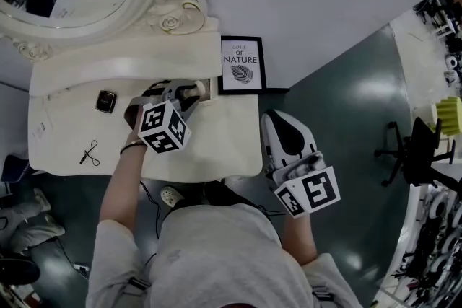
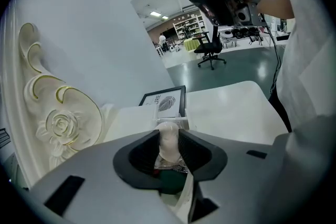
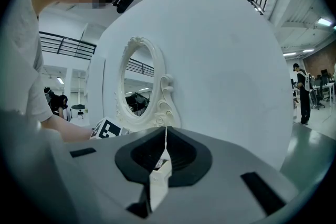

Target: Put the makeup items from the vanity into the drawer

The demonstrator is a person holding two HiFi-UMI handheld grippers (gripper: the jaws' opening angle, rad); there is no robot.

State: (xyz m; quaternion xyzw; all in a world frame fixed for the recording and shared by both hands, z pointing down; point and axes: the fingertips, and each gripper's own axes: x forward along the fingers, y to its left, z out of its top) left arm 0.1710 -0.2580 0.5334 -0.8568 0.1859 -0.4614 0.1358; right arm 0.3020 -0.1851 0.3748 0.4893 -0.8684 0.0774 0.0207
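Right gripper (image 3: 167, 134) hangs off the desk's (image 1: 216, 144) near right corner, jaws clenched, empty. Left gripper (image 1: 186, 92) — jaws grasping a pale rounded makeup item (image 2: 169, 138) beside the far picture frame (image 1: 242, 63), unstowed; a dark compact (image 1: 106, 101) waits left.

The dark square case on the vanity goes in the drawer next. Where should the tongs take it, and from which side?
Probably straight down from above, closing across two opposite straight edges of the dark square case. It lies flat and low on the vanity, so only its thin sides offer any purchase.
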